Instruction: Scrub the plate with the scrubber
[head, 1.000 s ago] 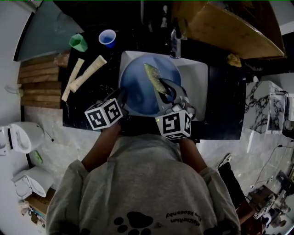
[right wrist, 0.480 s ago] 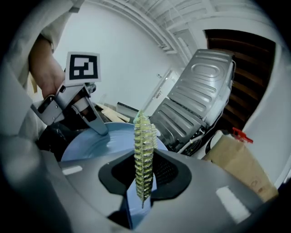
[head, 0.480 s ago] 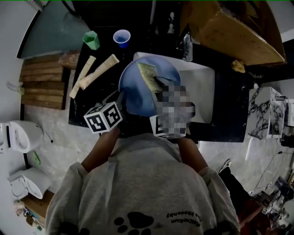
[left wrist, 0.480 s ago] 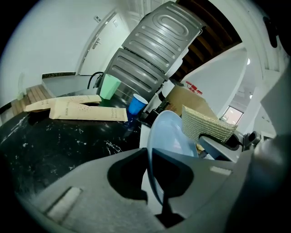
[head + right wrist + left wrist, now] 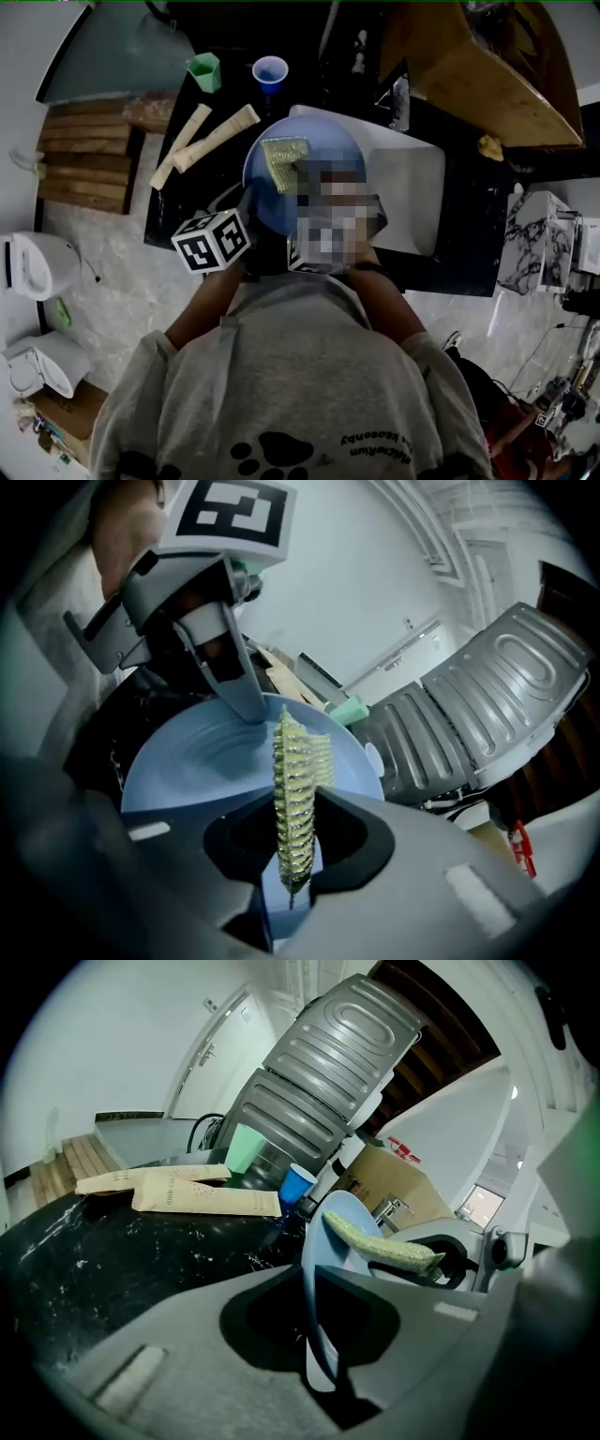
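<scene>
Over the white sink (image 5: pixel 408 202) set in the black table (image 5: pixel 459 244), the head view shows the blue plate (image 5: pixel 277 211) face-up to the camera, with the yellow-green scrubber (image 5: pixel 284 161) lying against its upper part. A mosaic patch covers the right hand-held gripper in this view, so its jaws cannot be read here.

Left gripper view: left hand-held gripper (image 5: pixel 323 1326) has the plate rim edge-on between its jaws. The jaws are opening, but the pads still sit on the rim. The scrubber shows as a flat strip laid across the plate's face, a detail the head view gives only from above.

Right gripper view: right hand-held gripper (image 5: pixel 292 855) is closed on the scrubber, pinched edge-on between the jaws, with its far end against the plate's inner surface. This view alone shows the other gripper's jaw tips clamped on the plate's far rim.

On the table to the left of the sink, head view: two beige packets (image 5: pixel 214 139), a blue cup (image 5: pixel 270 72) and a green cup (image 5: pixel 204 70), all apart from the plate. The left gripper view shows the same items behind the plate.
</scene>
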The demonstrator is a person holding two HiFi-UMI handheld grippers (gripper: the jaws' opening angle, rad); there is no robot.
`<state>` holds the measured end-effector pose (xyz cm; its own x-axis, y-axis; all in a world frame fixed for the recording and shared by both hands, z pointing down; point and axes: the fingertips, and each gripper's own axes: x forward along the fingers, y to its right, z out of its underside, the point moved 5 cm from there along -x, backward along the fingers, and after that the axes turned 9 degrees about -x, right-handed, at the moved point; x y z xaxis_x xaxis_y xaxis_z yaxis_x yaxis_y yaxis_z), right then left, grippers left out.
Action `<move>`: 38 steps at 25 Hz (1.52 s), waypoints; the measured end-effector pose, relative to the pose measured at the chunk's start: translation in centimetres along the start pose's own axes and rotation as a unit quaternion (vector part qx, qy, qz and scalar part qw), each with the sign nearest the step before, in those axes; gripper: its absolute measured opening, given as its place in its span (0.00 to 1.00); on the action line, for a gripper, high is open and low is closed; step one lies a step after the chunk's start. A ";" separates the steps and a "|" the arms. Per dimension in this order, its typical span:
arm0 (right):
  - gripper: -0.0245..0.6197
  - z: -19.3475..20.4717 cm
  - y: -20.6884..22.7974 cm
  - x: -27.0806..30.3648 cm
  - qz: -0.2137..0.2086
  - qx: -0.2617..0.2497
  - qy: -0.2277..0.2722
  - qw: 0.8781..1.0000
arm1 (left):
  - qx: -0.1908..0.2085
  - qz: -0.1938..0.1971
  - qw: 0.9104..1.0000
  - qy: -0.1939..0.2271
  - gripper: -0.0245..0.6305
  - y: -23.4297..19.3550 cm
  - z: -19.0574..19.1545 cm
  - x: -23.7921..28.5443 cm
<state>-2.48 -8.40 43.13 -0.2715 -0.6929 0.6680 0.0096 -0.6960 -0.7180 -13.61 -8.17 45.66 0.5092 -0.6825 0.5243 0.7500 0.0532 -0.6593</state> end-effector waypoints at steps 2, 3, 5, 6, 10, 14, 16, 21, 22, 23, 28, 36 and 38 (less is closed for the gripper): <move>0.15 -0.3 -1.0 0.4 -0.033 -0.003 0.001 0.999 | 0.002 -0.006 1.000 0.003 0.08 -0.1 0.2 -0.3; 0.15 -0.4 -1.6 0.5 -0.050 -0.007 0.003 0.999 | 0.001 -0.009 1.000 0.004 0.08 -0.2 0.4 -0.5; 0.15 -0.6 -2.7 0.5 -0.080 -0.014 0.009 0.997 | -0.005 -0.014 1.000 0.008 0.08 -0.1 0.8 -0.7; 0.15 -0.7 -3.3 0.4 -0.096 -0.015 0.014 0.995 | -0.009 -0.017 1.000 0.011 0.08 -0.1 1.0 -0.8; 0.15 -1.2 -5.5 -0.6 -0.164 0.001 0.039 0.986 | -0.019 -0.024 0.999 0.028 0.08 0.2 1.7 -1.4; 0.15 -1.5 -7.0 -2.1 -0.227 0.018 0.066 0.972 | -0.012 -0.032 0.998 0.058 0.08 0.5 2.0 -2.1; 0.15 -1.6 -7.5 -3.1 -0.256 0.032 0.084 0.962 | -0.013 -0.033 0.997 0.072 0.08 0.5 2.2 -2.5; 0.15 -1.8 -9.5 -5.2 -0.314 0.039 0.112 0.942 | -0.002 -0.041 0.994 0.103 0.08 0.7 2.6 -3.3; 0.15 -1.8 -10.0 -5.5 -0.323 0.039 0.114 0.939 | 0.002 -0.043 0.993 0.108 0.07 0.7 2.7 -3.4; 0.15 -1.8 -10.3 -5.7 -0.329 0.038 0.115 0.937 | 0.004 -0.045 0.993 0.113 0.07 0.7 2.8 -3.5; 0.15 -1.8 -10.5 -6.9 -0.360 0.055 0.119 0.924 | 0.000 -0.049 0.992 0.118 0.07 0.3 3.0 -3.6; 0.14 -1.1 -9.4 -7.8 -0.411 0.114 0.122 0.896 | 0.000 -0.051 0.995 0.089 0.07 -0.4 2.7 -2.4; 0.14 -0.9 -9.1 -7.8 -0.418 0.128 0.124 0.891 | 0.003 -0.051 0.995 0.086 0.07 -0.5 2.7 -2.2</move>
<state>-1.35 3.54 44.24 -0.4906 0.1288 0.8618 -0.0860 -0.9913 0.0992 -13.93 -4.79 46.27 0.3508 -0.7986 0.4891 0.7970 -0.0196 -0.6036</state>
